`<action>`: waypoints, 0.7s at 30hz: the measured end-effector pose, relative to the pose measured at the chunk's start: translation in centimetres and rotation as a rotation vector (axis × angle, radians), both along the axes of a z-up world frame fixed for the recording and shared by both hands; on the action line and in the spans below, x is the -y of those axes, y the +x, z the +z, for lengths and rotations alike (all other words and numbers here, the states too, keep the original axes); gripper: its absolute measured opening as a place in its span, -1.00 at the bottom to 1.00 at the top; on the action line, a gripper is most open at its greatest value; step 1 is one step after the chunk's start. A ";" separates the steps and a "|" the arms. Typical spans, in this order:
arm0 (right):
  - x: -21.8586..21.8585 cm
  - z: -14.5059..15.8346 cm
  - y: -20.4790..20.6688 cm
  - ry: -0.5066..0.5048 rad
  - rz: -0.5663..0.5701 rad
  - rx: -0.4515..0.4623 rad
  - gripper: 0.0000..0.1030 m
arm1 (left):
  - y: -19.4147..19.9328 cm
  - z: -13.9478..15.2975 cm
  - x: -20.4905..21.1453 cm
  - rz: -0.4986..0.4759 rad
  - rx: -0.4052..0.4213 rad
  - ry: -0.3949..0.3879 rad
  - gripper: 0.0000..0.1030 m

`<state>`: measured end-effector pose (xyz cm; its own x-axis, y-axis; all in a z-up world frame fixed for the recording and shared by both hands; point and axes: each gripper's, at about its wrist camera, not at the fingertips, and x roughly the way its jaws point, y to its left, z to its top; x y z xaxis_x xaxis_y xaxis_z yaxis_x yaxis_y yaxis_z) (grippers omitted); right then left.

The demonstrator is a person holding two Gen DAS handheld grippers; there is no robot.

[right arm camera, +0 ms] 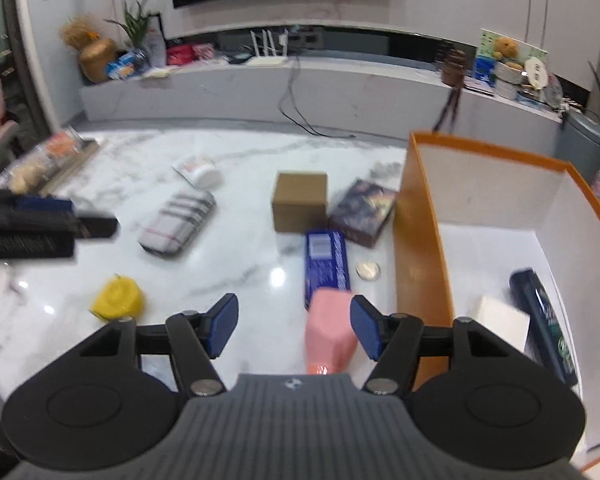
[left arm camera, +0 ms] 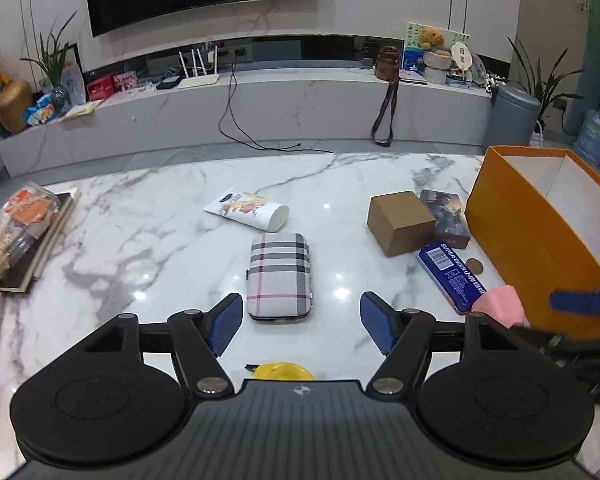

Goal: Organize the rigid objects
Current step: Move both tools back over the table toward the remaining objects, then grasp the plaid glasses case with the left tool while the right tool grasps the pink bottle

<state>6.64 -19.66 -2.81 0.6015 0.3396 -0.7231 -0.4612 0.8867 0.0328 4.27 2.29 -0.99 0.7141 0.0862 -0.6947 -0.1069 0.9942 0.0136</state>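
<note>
My left gripper (left arm camera: 301, 322) is open and empty, just short of a plaid case (left arm camera: 279, 278) lying on the marble table (left arm camera: 140, 232). My right gripper (right arm camera: 294, 326) is open, with a pink object (right arm camera: 328, 334) between its fingers, close to the right finger; I cannot tell if it touches. An orange box (right arm camera: 420, 216) stands to the right and holds a dark box (right arm camera: 548, 324) and a white box (right arm camera: 500, 320). A brown carton (left arm camera: 400, 222), a dark printed box (left arm camera: 446, 216), a blue tin (left arm camera: 452, 276), a coin (left arm camera: 475, 266), a tube (left arm camera: 248, 210) and a yellow object (right arm camera: 118, 298) lie on the table.
A book with a clear snack container (left arm camera: 16, 224) on it lies at the table's left edge. Behind the table are a TV console (left arm camera: 260, 104), plants and a grey bin (left arm camera: 512, 114). The left gripper shows at the left edge of the right wrist view (right arm camera: 44, 220).
</note>
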 end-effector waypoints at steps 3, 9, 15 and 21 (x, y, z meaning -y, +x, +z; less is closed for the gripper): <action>-0.3 -1.6 -0.2 -0.026 -0.020 0.006 0.18 | 0.4 -0.4 -0.2 -0.003 0.012 0.002 0.61; -1.1 -3.9 -0.5 -0.091 -0.048 0.041 0.18 | 1.9 -2.3 -1.0 0.010 -0.005 0.004 0.62; -1.3 -6.2 -0.2 -0.091 -0.088 0.026 0.17 | 2.7 -4.4 -2.5 0.062 0.003 -0.043 0.63; -1.6 -6.8 -0.1 -0.078 -0.113 0.075 0.19 | 3.8 -5.4 -3.1 0.088 0.000 -0.089 0.70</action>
<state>6.55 -18.01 -9.66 0.6859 0.2109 -0.6965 -0.3566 0.9317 -0.0691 8.11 5.36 -6.39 0.7066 0.0865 -0.7023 -0.1933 0.9783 -0.0741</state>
